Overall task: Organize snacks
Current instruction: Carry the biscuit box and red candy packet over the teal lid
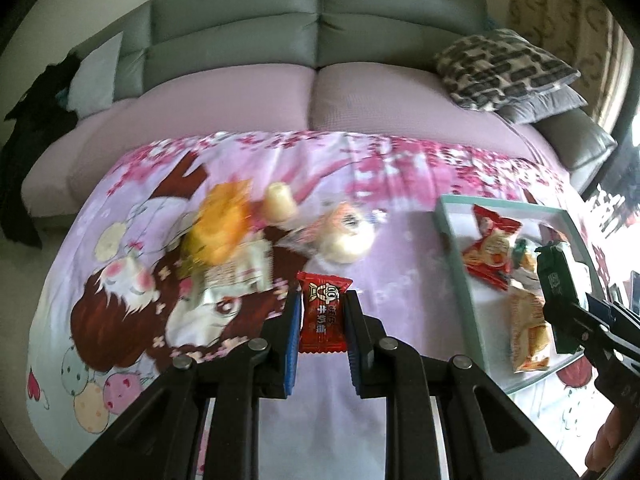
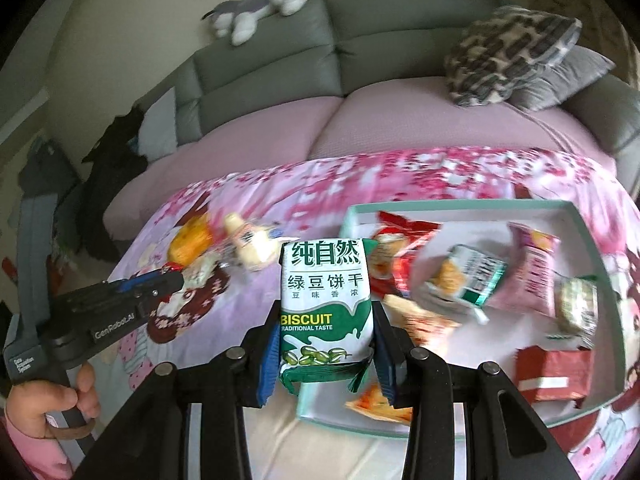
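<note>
Right wrist view: teal tray on the floral-cloth counter, several snacks already inside. Right hand-held gripper clamps a green biscuit pack by its sides, above the tray's near-left corner. Left hand-held gripper pinches a small red candy. Both look light, crinkly, slippery; biscuits crush easily, so grip gently at mid-body.

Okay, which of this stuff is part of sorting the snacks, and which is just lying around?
Job: red candy in left gripper; green biscuit pack in right gripper; teal tray; loose snacks on cloth.
Lying about: plush dog; patterned pillow; grey sofa.
</note>
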Tool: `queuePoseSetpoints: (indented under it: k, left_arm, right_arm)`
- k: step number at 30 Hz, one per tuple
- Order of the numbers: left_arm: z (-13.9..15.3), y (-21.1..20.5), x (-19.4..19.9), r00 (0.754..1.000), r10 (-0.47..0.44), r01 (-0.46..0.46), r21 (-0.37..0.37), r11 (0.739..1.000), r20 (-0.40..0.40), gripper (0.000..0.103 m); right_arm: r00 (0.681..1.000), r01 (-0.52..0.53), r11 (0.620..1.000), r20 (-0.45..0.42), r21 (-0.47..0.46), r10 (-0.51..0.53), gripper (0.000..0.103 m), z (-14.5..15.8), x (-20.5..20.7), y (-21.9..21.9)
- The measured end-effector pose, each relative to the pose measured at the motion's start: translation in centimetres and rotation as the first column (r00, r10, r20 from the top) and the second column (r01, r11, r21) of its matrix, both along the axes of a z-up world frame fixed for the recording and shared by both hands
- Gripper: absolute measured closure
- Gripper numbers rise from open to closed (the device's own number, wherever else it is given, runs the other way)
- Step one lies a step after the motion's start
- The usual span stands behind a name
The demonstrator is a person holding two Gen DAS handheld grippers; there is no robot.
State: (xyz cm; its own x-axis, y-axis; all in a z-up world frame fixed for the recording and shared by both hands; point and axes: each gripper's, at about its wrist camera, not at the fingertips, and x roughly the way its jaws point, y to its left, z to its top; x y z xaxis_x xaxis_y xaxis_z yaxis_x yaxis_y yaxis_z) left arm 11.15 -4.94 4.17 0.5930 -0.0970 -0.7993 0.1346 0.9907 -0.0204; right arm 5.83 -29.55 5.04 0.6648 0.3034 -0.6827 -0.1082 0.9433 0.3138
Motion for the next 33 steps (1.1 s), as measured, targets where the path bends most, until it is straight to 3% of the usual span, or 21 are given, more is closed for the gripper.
queuePoseSetpoints:
  k: [9,19,33]
  left_arm:
    - [0.4,-6.4,0.3,0.991,-0.135,0.134,0.037,0.99,0.01,0.081]
    - [-0.5,-14.5,0.3,0.945,-0.326,0.325,0.07,0.943,0.0,0.081]
    - [-4.5,-17.7,0.9,0.93,-0.358,0.366,0.106,0.925,-0.086,0.081]
  right_arm:
    - [0.992,0.122,0.992,-0.01,0.028,-0.122,0.061,-0.7,-0.6,-5.1]
    - [0.964,0.266,0.963,-0.039,0.035,-0.265,0.061,-1.9,-1.6,-10.7]
    - [0.956,0.286,0.957,-0.075,0.037,-0.283,0.061,-3.8,-1.8,-12.0]
